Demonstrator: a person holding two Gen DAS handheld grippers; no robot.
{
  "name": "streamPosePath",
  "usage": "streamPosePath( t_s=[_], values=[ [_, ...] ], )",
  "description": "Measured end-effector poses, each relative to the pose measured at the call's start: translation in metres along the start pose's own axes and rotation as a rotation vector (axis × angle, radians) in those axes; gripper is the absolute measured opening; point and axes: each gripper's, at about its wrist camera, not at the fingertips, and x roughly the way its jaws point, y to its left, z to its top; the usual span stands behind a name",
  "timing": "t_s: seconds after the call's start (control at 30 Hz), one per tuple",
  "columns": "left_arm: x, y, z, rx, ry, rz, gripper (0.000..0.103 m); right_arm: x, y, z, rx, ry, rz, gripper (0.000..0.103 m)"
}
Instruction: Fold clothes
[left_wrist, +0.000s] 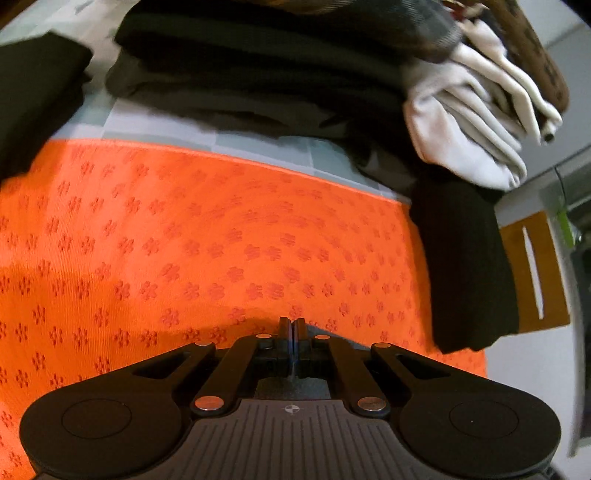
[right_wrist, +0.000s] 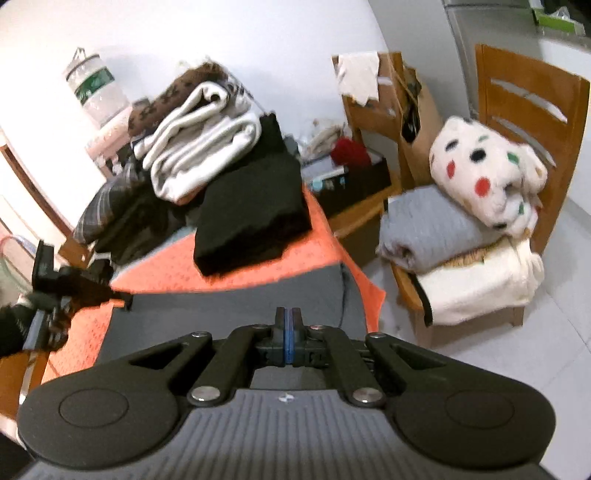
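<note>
A dark grey garment (right_wrist: 221, 314) lies spread over an orange flower-patterned cloth (left_wrist: 184, 240) on the table. My left gripper (left_wrist: 292, 325) is shut, with a thin sliver of grey fabric running between its fingers. In the right wrist view the left gripper (right_wrist: 125, 300) meets the garment's left corner. My right gripper (right_wrist: 289, 314) is shut just above the garment's near part, blue pads pressed together. No fabric shows between its pads.
A folded black garment (right_wrist: 251, 214) sits on the orange cloth, with a white folded pile (right_wrist: 199, 147) and dark clothes (left_wrist: 258, 74) behind it. A wooden chair (right_wrist: 528, 110) on the right holds stacked blankets (right_wrist: 432, 229). More black cloth (left_wrist: 37, 103) lies far left.
</note>
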Motion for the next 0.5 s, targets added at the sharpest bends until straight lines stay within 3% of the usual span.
streamPosePath(
  t_s=[0.17, 0.2, 0.27, 0.33, 0.5],
  values=[
    [-0.016, 0.007, 0.005, -0.066, -0.038, -0.044, 0.008, 0.004, 0.000, -0.012, 0.011, 0.063, -0.044, 0.002],
    [-0.020, 0.005, 0.004, -0.064, -0.042, -0.056, 0.014, 0.008, 0.000, -0.013, 0.022, 0.068, -0.055, 0.005],
    [-0.029, -0.003, 0.002, -0.014, -0.045, -0.062, 0.024, 0.020, -0.004, -0.013, 0.038, 0.088, -0.066, 0.009],
    [-0.035, -0.015, -0.006, 0.050, -0.043, -0.057, 0.034, 0.033, -0.011, -0.011, 0.059, 0.105, -0.077, 0.023],
    [-0.046, -0.030, -0.034, 0.098, -0.037, -0.081, 0.045, 0.068, -0.029, -0.004, 0.143, 0.164, -0.051, 0.034]
  ],
)
